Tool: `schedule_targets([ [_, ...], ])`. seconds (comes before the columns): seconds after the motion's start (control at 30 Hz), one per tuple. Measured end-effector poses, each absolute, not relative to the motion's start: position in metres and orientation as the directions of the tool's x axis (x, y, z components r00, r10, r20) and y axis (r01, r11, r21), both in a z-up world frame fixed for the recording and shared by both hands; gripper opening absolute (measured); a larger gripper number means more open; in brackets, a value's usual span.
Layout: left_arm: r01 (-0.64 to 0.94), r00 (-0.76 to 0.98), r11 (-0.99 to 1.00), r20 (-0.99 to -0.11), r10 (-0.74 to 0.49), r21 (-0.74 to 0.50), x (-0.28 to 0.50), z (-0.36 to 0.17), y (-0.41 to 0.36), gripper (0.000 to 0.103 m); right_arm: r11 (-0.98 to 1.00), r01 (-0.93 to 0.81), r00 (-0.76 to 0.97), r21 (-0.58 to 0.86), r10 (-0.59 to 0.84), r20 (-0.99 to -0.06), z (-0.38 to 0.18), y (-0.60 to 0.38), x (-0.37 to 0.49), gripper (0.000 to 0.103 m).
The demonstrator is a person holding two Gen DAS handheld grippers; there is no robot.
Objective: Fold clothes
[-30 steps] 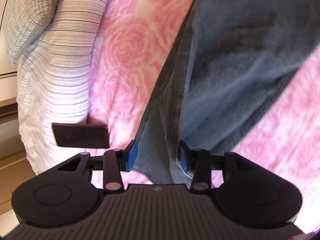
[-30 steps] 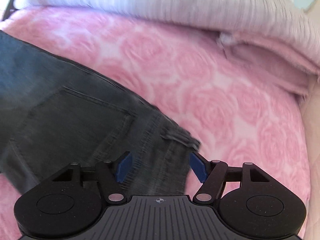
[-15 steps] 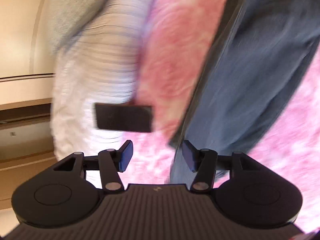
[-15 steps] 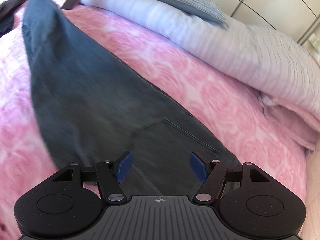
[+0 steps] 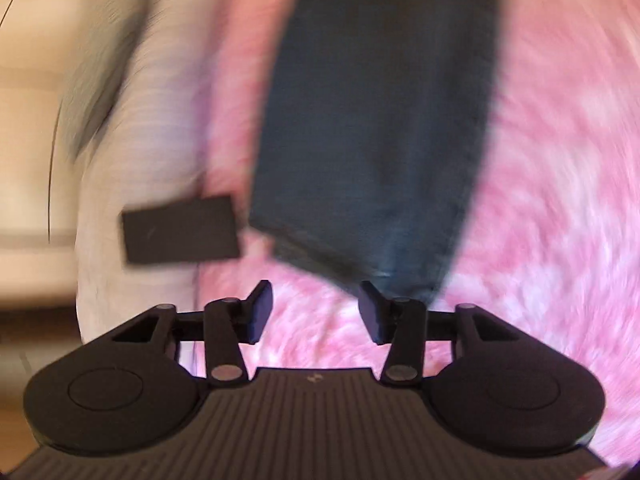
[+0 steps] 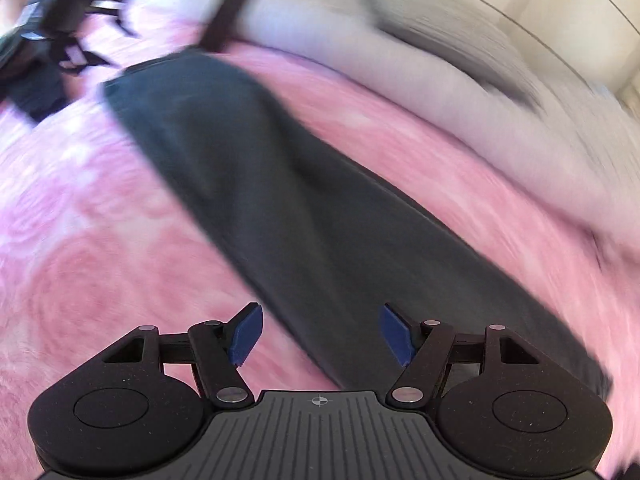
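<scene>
Two grippers hang over a pink rose-patterned bedspread (image 5: 560, 216), and both views are smeared by motion blur. The left gripper (image 5: 312, 314) has its jaws spread wide with nothing between them; only pink cover shows in the gap. The jeans (image 5: 372, 120) lie flat on the bedspread as one long dark blue-grey strip running away from the camera, their near hem just ahead of the right-hand fingertip, which overlaps the hem's edge in the picture; whether it touches the cloth cannot be told. Left of the hem a flat black rectangular object (image 5: 180, 230) lies where the pink cover meets a pale striped duvet (image 5: 148, 120), and beyond that a cream wall or cabinet front (image 5: 32, 80) fills the left edge. In the right wrist view the right gripper (image 6: 320, 334) is likewise wide open and holds nothing, its blue pads (image 6: 246, 332) well apart. The jeans (image 6: 280, 200) run diagonally from the upper left down to the lower right, passing between and under the spread fingers, with the far hem near the top left. Past that hem sits a dark jumble, seemingly the other gripper (image 6: 52, 20), too blurred to read. The pale duvet (image 6: 440, 80) runs along the top right, beside the pink cover (image 6: 80, 280)
</scene>
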State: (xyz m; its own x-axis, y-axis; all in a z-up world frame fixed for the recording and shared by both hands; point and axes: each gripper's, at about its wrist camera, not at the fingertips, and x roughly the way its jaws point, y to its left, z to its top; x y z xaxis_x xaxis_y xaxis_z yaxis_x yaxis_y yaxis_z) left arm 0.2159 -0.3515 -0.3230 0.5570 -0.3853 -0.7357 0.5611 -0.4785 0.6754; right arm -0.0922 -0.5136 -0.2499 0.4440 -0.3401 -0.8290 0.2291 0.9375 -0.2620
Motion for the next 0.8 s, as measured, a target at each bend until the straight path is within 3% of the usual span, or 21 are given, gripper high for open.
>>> schedule_targets([
  [0.17, 0.378, 0.602, -0.544, -0.645, -0.469, 0.749, 0.206, -0.368, -0.349, 0.04, 0.949, 0.173, 0.436, -0.265, -0.315, -0.843, -0.279, -0.504, -0.054, 0.068],
  [0.2, 0.35, 0.617, -0.558, -0.633, -0.467, 0.752, 0.207, -0.377, -0.352, 0.034, 0.948, 0.178, 0.434, -0.265, -0.317, -0.843, -0.278, -0.506, -0.054, 0.068],
  [0.23, 0.345, 0.615, -0.576, -0.642, -0.458, 0.741, 0.208, -0.381, -0.353, 0.015, 0.947, 0.183, 0.432, -0.266, -0.32, -0.843, -0.277, -0.507, -0.054, 0.068],
  [0.33, 0.443, 0.6, -0.495, -0.658, -0.456, 0.747, 0.22, -0.357, -0.352, 0.007, 0.943, 0.197, 0.425, -0.267, -0.328, -0.844, -0.273, -0.513, -0.054, 0.068],
  [0.47, 0.547, 0.625, -0.363, -0.656, -0.424, 0.755, 0.232, -0.316, -0.34, 0.006, 0.938, 0.216, 0.416, -0.269, -0.338, -0.844, -0.268, -0.52, -0.055, 0.068],
  [0.67, 0.654, 0.559, -0.469, -0.797, -0.229, 0.594, 0.235, -0.349, -0.34, 0.01, 0.943, 0.232, 0.376, -0.238, -0.313, -0.872, -0.279, -0.526, -0.056, 0.068],
  [0.8, 0.679, 0.552, -0.407, -0.79, -0.267, 0.611, 0.236, -0.331, -0.33, 0.014, 0.939, 0.234, 0.403, -0.252, -0.33, -0.854, -0.274, -0.536, -0.057, 0.068],
])
